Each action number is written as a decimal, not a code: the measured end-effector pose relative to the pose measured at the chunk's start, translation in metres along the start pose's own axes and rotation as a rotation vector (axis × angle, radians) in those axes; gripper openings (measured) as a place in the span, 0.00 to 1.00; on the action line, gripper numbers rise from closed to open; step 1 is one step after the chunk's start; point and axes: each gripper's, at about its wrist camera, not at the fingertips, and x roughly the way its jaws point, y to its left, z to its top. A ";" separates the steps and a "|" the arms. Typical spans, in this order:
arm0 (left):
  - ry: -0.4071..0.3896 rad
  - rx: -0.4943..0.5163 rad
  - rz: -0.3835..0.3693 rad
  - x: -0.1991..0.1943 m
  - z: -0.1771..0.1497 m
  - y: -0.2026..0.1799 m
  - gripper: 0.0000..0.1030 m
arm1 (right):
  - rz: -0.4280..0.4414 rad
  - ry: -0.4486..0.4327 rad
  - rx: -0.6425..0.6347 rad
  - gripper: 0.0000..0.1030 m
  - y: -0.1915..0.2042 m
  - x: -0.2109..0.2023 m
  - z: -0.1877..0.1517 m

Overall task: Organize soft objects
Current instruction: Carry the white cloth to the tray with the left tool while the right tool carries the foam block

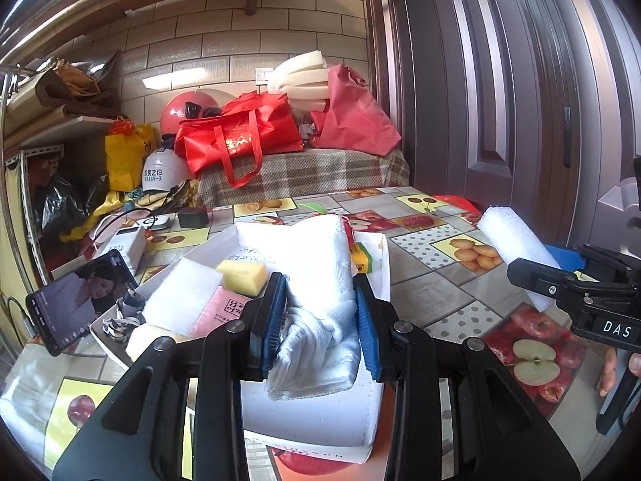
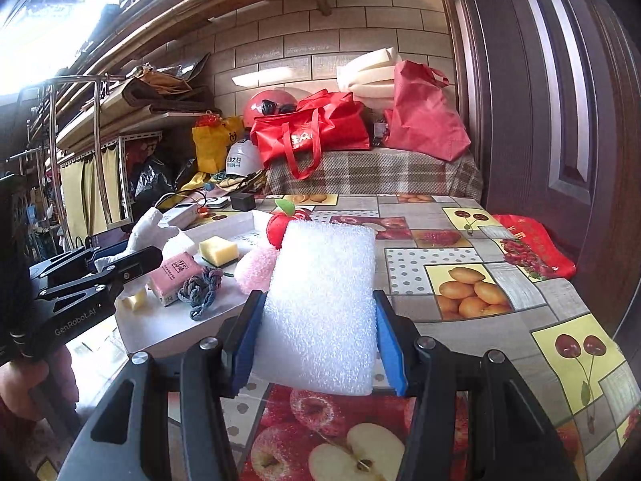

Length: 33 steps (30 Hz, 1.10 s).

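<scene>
The left tongs [image 1: 320, 320] clench a folded white cloth [image 1: 320, 280] over the shallow white tray [image 1: 382, 264]; the right tongs [image 2: 316, 336] grasp a white foam slab [image 2: 320, 304] above the worktop [image 2: 500, 240]. Lower each flat into bare tray space before letting go.

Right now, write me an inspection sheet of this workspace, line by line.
Surface: table under a fruit-print cloth.
Job's things: white tray holding a yellow sponge, pink tissue pack, grey-blue cord and red plush apple; white cloth and white foam pad are both held.
Clutter: phone showing video, black adapter, red packet.
Grippers: left hand-held gripper shut on the white cloth over the tray; right hand-held gripper shut on the white foam pad above the table.
Cables: black cable beside the adapter.
Surroundings: red bags, helmets, shelving, door.
</scene>
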 end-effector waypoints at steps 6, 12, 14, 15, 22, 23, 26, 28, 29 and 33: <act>-0.007 -0.010 0.013 -0.004 -0.001 0.007 0.32 | 0.019 0.008 -0.011 0.51 0.013 0.004 0.000; -0.005 -0.010 0.012 -0.004 -0.001 0.010 0.32 | 0.044 0.023 -0.025 0.51 0.026 0.011 0.000; -0.011 -0.005 0.021 -0.004 -0.001 0.012 0.32 | 0.053 0.029 -0.037 0.51 0.032 0.014 0.000; -0.013 -0.005 0.027 -0.004 0.000 0.013 0.32 | 0.058 0.030 -0.042 0.51 0.035 0.016 0.000; -0.009 -0.037 0.078 0.006 0.002 0.035 0.32 | 0.083 0.041 -0.069 0.51 0.051 0.027 0.002; -0.008 -0.042 0.085 0.007 0.002 0.038 0.32 | 0.086 0.040 -0.073 0.51 0.053 0.028 0.002; -0.004 -0.054 0.102 0.011 0.002 0.044 0.32 | 0.096 0.039 -0.090 0.51 0.058 0.030 0.002; -0.002 -0.057 0.107 0.013 0.002 0.047 0.32 | 0.100 0.041 -0.093 0.51 0.060 0.032 0.002; -0.002 -0.058 0.108 0.013 0.002 0.048 0.32 | 0.102 0.043 -0.093 0.51 0.060 0.033 0.002; -0.001 -0.059 0.108 0.013 0.002 0.048 0.33 | 0.107 0.047 -0.092 0.51 0.062 0.037 0.003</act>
